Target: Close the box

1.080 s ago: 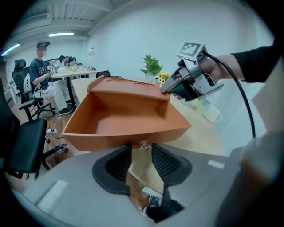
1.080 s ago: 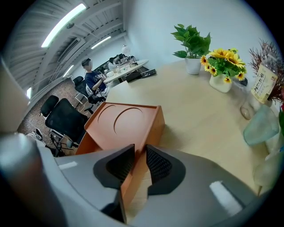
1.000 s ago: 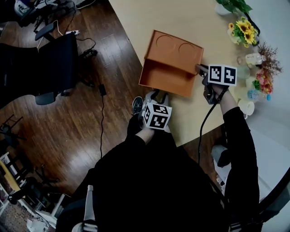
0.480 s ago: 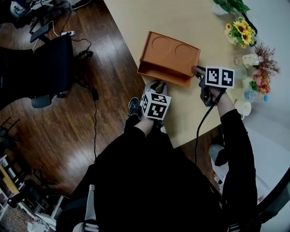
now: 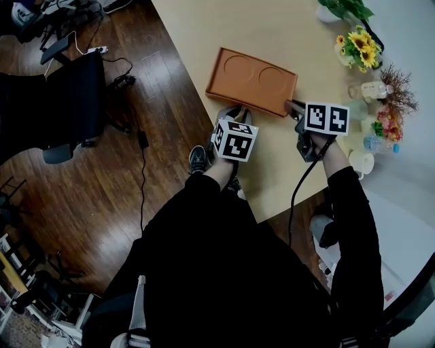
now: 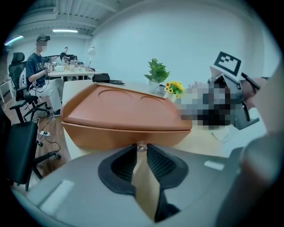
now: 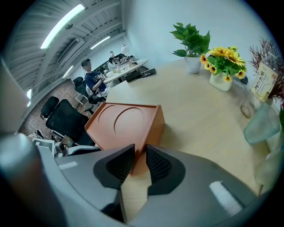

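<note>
The orange box [image 5: 250,76] lies on the light wooden table [image 5: 204,27] with its lid down flat; the lid top shows two round recesses. My left gripper [image 5: 234,114] is at the box's near long side [image 6: 124,133], its jaws almost together on a small shiny knob [image 6: 141,145] low on that wall. My right gripper [image 5: 292,105] is at the box's right-hand corner [image 7: 153,133], and its narrow jaws have that corner edge between them. The box fills the middle of the left gripper view.
Flower pots [image 5: 360,47], a green plant [image 5: 343,8], small bottles and a white cup [image 5: 360,160] line the table's right side. The table's left edge [image 5: 197,81] runs just beside the box. A black office chair [image 5: 68,95] and cables are on the wooden floor.
The raised lid has come down onto the box. My left gripper moved up to the box's near side and its jaws narrowed. The right gripper stayed at the corner.
</note>
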The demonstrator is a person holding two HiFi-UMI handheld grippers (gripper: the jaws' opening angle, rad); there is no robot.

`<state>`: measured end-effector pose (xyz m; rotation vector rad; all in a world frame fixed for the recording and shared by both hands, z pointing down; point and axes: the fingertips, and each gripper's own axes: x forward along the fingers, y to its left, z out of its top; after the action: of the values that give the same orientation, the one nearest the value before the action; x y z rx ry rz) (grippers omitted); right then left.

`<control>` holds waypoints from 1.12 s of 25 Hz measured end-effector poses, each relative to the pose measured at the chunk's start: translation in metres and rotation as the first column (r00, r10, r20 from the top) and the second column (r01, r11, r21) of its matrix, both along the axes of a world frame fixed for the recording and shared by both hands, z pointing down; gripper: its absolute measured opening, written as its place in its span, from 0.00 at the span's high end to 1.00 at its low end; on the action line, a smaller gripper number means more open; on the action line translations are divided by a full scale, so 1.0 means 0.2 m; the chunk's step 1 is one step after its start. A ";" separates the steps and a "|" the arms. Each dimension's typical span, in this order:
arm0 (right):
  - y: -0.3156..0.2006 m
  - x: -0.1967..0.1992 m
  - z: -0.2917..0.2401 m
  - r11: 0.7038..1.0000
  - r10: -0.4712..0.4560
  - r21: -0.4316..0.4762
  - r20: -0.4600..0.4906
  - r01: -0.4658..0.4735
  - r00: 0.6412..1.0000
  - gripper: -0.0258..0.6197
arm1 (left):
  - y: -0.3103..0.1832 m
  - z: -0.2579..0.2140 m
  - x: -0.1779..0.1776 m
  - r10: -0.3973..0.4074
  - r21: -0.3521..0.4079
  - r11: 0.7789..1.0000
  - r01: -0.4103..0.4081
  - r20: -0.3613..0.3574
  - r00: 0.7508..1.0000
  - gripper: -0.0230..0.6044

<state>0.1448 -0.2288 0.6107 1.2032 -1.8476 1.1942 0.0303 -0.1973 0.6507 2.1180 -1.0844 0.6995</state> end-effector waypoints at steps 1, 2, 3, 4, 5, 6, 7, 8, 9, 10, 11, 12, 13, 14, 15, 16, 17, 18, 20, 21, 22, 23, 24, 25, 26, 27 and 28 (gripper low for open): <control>0.00 0.00 0.00 1.000 0.004 0.003 0.005 -0.004 1.000 0.83 | -0.01 0.00 0.00 -0.001 -0.002 1.000 0.001 0.002 1.000 0.88; 0.00 0.00 0.00 1.000 0.007 0.006 0.011 -0.008 1.000 0.83 | -0.02 0.00 0.01 0.000 -0.004 1.000 0.000 0.005 1.000 0.88; 0.00 0.00 0.00 1.000 0.011 0.010 0.017 -0.011 1.000 0.83 | -0.03 0.01 0.01 0.001 -0.005 1.000 -0.001 0.008 1.000 0.88; 0.00 0.00 0.00 1.000 0.013 0.012 0.022 -0.013 1.000 0.83 | -0.03 0.01 0.01 0.003 -0.005 1.000 -0.003 0.010 1.000 0.88; 0.00 0.00 0.00 1.000 0.014 0.013 0.024 -0.015 1.000 0.83 | -0.04 0.01 0.01 0.005 -0.003 1.000 -0.005 0.009 1.000 0.88; 0.00 0.00 0.00 1.000 0.015 0.015 0.025 -0.016 1.000 0.83 | -0.04 0.01 0.01 0.005 0.001 1.000 -0.005 0.005 1.000 0.88; -0.01 0.00 0.00 1.000 0.015 0.016 0.024 -0.015 1.000 0.83 | -0.04 0.01 0.02 0.005 0.004 1.000 -0.005 0.000 1.000 0.88; -0.01 0.00 0.00 1.000 0.013 0.019 0.022 -0.013 1.000 0.83 | -0.04 0.01 0.01 0.009 0.004 1.000 -0.009 -0.008 1.000 0.87; -0.01 -0.01 0.00 1.000 0.008 0.023 0.021 -0.008 1.000 0.83 | -0.03 0.01 0.01 0.015 -0.001 1.000 -0.015 -0.020 1.000 0.86; -0.01 -0.01 0.00 1.000 0.002 0.026 0.020 -0.002 1.000 0.82 | -0.01 0.00 0.00 0.023 -0.012 1.000 -0.023 -0.033 0.999 0.77; 0.00 -0.02 0.00 0.999 -0.002 0.032 0.021 0.001 1.000 0.82 | 0.03 -0.01 -0.02 0.031 -0.024 0.999 -0.032 -0.045 0.998 0.69; 0.01 -0.01 0.00 0.999 0.002 0.042 0.023 -0.003 1.000 0.81 | 0.08 -0.03 -0.05 0.039 -0.032 0.999 -0.041 -0.054 0.998 0.66; 0.02 0.00 -0.02 0.998 0.015 0.060 0.026 -0.017 1.000 0.78 | 0.12 -0.06 -0.08 0.044 -0.037 0.998 -0.046 -0.062 0.997 0.66; 0.03 0.01 -0.05 0.996 0.033 0.087 0.033 -0.036 0.999 0.78 | 0.17 -0.10 -0.12 0.041 -0.040 0.998 -0.044 -0.077 0.996 0.66; 0.05 0.01 -0.09 0.991 0.050 0.121 0.044 -0.055 0.998 0.78 | 0.20 -0.15 -0.15 0.030 -0.043 0.998 -0.034 -0.101 0.994 0.66; 0.08 0.01 -0.15 0.984 0.058 0.163 0.056 -0.067 0.997 0.78 | 0.24 -0.22 -0.18 0.018 -0.043 0.999 -0.023 -0.132 0.991 0.66; 0.12 0.00 -0.23 0.975 0.058 0.211 0.065 -0.070 0.996 0.78 | 0.26 -0.31 -0.20 0.012 -0.033 0.999 -0.017 -0.163 0.987 0.66; 0.16 -0.02 -0.32 0.962 0.052 0.266 0.073 -0.069 0.996 0.78 | 0.26 -0.41 -0.21 0.017 -0.009 1.000 -0.020 -0.188 0.982 0.66; 0.24 -0.05 -0.48 0.925 0.041 0.374 0.088 -0.071 0.995 0.78 | 0.25 -0.64 -0.21 0.056 0.075 0.996 -0.041 -0.214 0.975 0.66; 0.29 -0.05 -0.55 0.905 0.045 0.416 0.103 -0.084 0.994 0.78 | 0.25 -0.76 -0.20 0.080 0.125 0.991 -0.053 -0.217 0.973 0.66; 0.34 -0.05 -0.62 0.887 0.056 0.449 0.125 -0.107 0.991 0.78 | 0.26 -0.87 -0.18 0.104 0.175 0.982 -0.066 -0.217 0.971 0.66; 0.41 -0.04 -0.68 0.869 0.069 0.477 0.149 -0.133 0.986 0.78 | 0.27 -0.98 -0.15 0.129 0.223 0.971 -0.080 -0.216 0.968 0.66; 0.47 -0.03 -0.74 0.850 0.081 0.502 0.171 -0.157 0.982 0.78 | 0.31 -1.09 -0.11 0.157 0.268 0.959 -0.097 -0.214 0.964 0.66; 0.54 -0.02 -0.80 0.831 0.089 0.528 0.188 -0.177 0.978 0.78 | 0.35 -1.19 -0.06 0.188 0.308 0.944 -0.117 -0.211 0.959 0.66; 0.61 -0.01 -0.87 0.809 0.094 0.556 0.199 -0.191 0.975 0.78 | 0.41 -1.29 -0.02 0.220 0.347 0.928 -0.139 -0.207 0.953 0.66; 0.69 -0.01 -0.94 0.785 0.098 0.585 0.206 -0.203 0.974 0.78 | 0.48 -1.38 0.02 0.251 0.386 0.909 -0.159 -0.201 0.947 0.66; 0.77 -0.01 -1.01 0.760 0.100 0.615 0.211 -0.211 0.972 0.78 | 0.57 -1.46 0.05 0.277 0.427 0.887 -0.174 -0.192 0.941 0.66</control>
<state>0.1437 -0.0747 0.4083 1.6879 -2.4304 0.7684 0.0407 -0.0838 0.3589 2.6385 -0.9059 0.3101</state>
